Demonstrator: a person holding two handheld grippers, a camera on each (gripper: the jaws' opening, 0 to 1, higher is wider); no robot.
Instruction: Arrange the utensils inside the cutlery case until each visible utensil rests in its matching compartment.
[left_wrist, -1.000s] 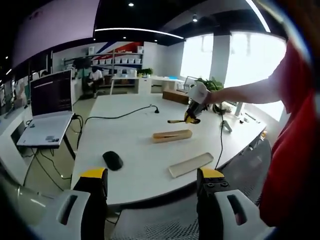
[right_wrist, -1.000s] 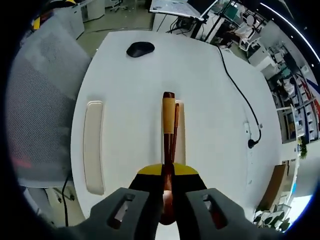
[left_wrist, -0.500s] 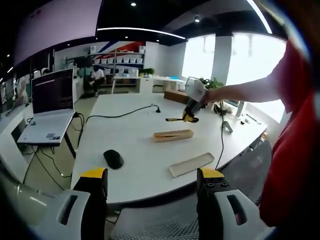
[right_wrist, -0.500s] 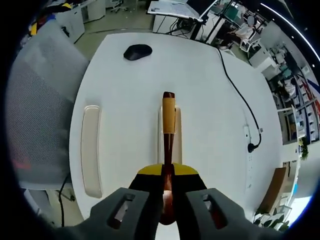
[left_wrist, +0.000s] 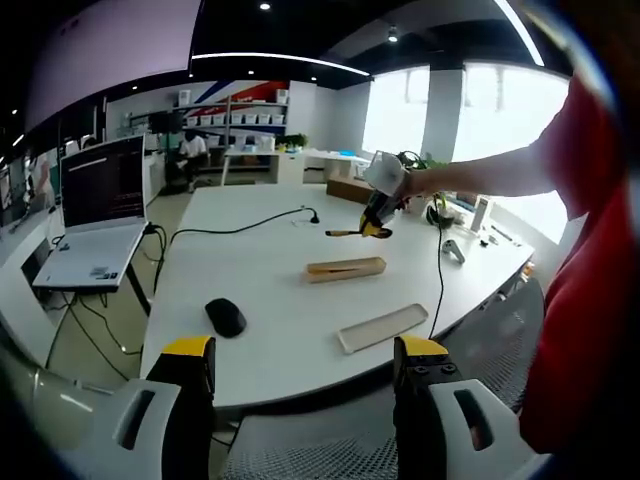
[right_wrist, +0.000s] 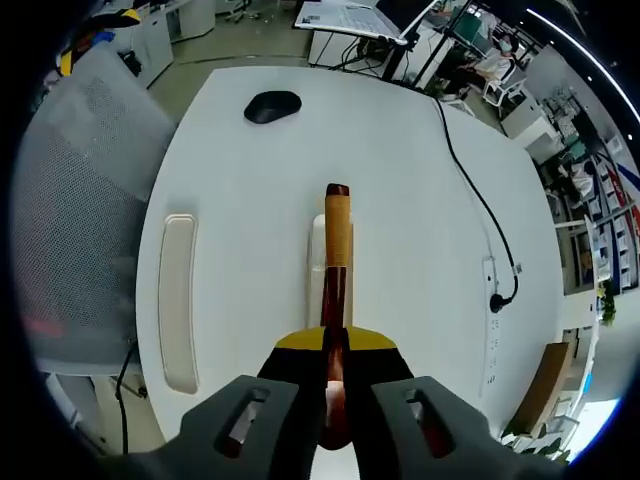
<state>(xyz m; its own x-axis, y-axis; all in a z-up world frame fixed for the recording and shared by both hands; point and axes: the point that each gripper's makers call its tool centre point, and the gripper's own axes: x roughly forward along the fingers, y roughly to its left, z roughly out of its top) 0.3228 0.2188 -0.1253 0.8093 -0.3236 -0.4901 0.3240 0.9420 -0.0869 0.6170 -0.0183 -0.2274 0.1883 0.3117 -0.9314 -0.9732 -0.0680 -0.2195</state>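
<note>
Holding: right claw (right_wrist: 334, 345) is clamping a brown wooden utensil (right_wrist: 336, 240) by its dark end, above the table (right_wrist: 250, 180).
Left claw (left_wrist: 300, 365): jaws are standing wide apart, gripping nothing, near the table edge.
Cutlery case (left_wrist: 345, 269): is lying open on the table, directly under the utensil.
Lid (right_wrist: 178, 300): is resting apart, beside the case.
Mouse (right_wrist: 272, 105): is sitting farther off.
</note>
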